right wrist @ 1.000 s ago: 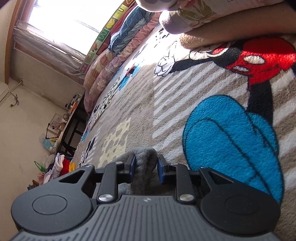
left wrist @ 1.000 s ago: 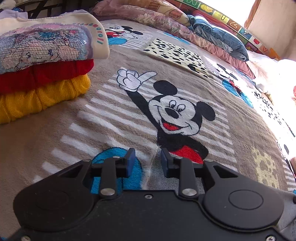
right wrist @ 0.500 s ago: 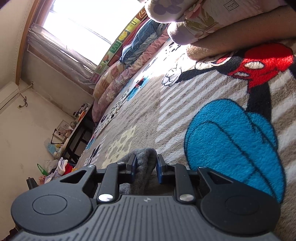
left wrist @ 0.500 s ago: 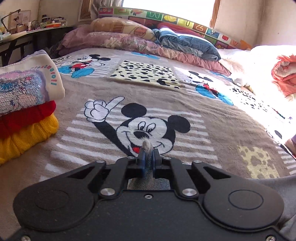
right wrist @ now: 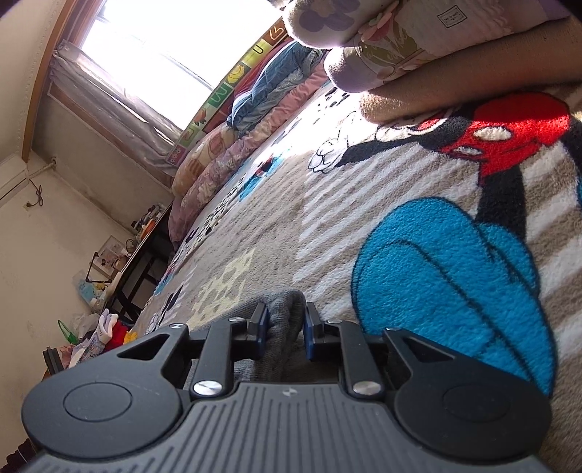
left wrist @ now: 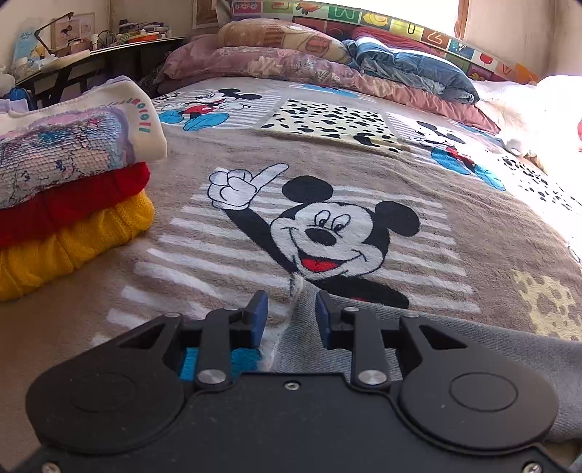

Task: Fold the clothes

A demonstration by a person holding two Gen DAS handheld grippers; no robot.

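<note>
A grey garment [left wrist: 454, 338] lies flat on the Mickey Mouse blanket [left wrist: 327, 152], its corner under my left gripper [left wrist: 291, 314]. The left gripper is open, its blue pads [left wrist: 259, 316] on either side of the garment's edge without touching it. In the right wrist view my right gripper [right wrist: 285, 329] is shut on a bunched fold of the same grey garment [right wrist: 285, 324], low over the blanket [right wrist: 418, 203].
A stack of folded clothes [left wrist: 65, 189], white sequined on red on yellow, sits at the left. Pillows and folded quilts [left wrist: 327, 58] line the far side of the bed. A black desk [left wrist: 91, 62] stands beyond. More folded clothes [right wrist: 418, 32] lie at the top of the right wrist view.
My left gripper closed on the grey garment's corner half a second ago, then opened and let it go; the corner now lies on the blanket. The right gripper keeps its hold.
</note>
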